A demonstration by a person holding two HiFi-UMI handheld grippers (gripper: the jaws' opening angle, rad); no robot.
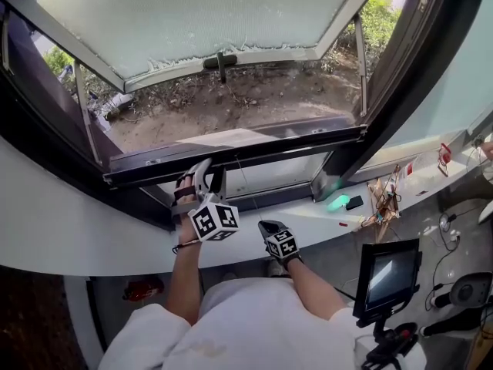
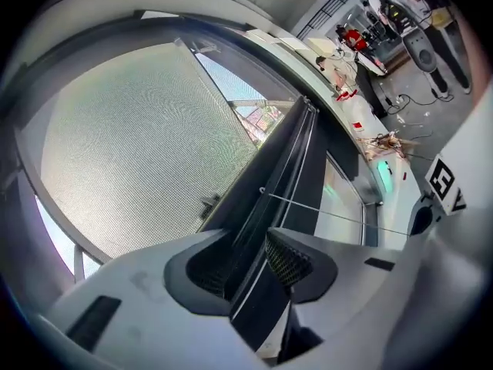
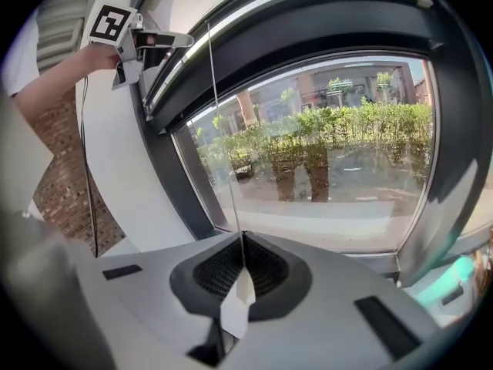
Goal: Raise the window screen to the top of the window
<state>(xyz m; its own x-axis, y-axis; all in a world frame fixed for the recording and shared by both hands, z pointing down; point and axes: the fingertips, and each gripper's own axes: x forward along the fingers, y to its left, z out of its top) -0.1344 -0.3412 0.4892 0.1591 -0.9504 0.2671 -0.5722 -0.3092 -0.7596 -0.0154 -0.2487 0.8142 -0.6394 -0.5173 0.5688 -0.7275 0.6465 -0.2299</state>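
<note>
**Lettering, brands, numbers:** none can be read in any view.

**Signs:** black-and-white square coded markers only, with no letters or digits in them.
- Left cube (image 1: 213, 220), behind the left gripper (image 1: 209, 174): two marker faces show in the head view. One face shows in the right gripper view, high and to the left of that claw.
- Right cube (image 1: 281, 244), behind the right gripper (image 1: 263, 224): marker faces show on top. Part of one shows to the right of the left claw in the left gripper view.

**Monitor** (image 1: 389, 276), right of both claws: nothing on the screen is legible.
</note>
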